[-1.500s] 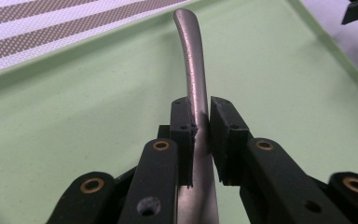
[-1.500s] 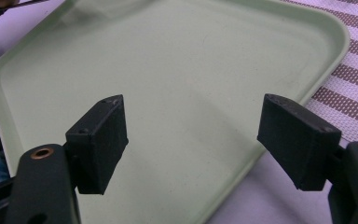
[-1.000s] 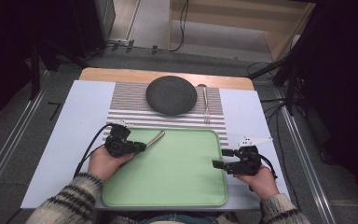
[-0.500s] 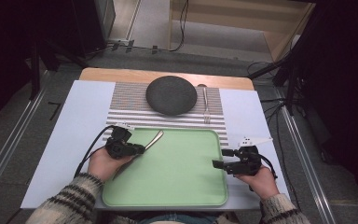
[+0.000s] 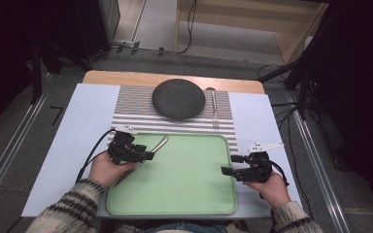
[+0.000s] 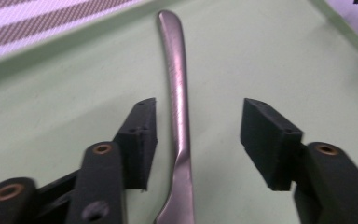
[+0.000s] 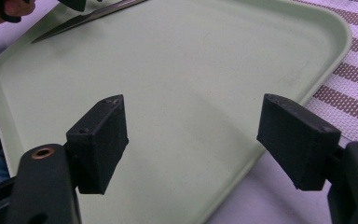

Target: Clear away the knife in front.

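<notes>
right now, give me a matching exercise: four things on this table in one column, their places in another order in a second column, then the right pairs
Things:
1. knife
2. fork
3. dark plate
4. right gripper

Places:
A. in the middle of the striped mat
B. at the tray's right edge, open, holding nothing
C. on the green tray, between the open fingers of the left gripper
D. on the striped mat, just right of the plate

Pairs: 1-C, 2-D, 3-A, 4-B
</notes>
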Tool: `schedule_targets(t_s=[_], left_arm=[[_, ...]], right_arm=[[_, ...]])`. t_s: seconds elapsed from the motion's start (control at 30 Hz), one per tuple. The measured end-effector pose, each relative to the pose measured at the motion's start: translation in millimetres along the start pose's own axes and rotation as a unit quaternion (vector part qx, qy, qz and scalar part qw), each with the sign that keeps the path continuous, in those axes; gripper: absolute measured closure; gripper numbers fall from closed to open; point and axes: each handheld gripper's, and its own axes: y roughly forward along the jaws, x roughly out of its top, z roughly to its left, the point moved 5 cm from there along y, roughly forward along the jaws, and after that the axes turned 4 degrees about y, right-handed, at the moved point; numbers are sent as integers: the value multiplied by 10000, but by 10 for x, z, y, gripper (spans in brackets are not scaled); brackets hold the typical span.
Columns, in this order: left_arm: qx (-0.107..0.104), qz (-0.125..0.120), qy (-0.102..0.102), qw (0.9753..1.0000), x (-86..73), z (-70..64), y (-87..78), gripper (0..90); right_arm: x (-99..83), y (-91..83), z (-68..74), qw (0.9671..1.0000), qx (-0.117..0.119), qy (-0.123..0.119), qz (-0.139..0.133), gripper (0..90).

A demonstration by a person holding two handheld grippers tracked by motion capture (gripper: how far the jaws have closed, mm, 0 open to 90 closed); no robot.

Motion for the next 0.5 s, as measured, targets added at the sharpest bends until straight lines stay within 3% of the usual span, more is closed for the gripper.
schedule_targets(t_s=[0.13,0.5], left_arm=[[-9,-184,244,9995,48,-45,2,389],[-112,-177,527,9984,143,-164,99,364]], right_arm=[[-3,-6,-2,10000,-11,-10,-1,223],[-31,-30,-6,10000,-68,25,2,223]])
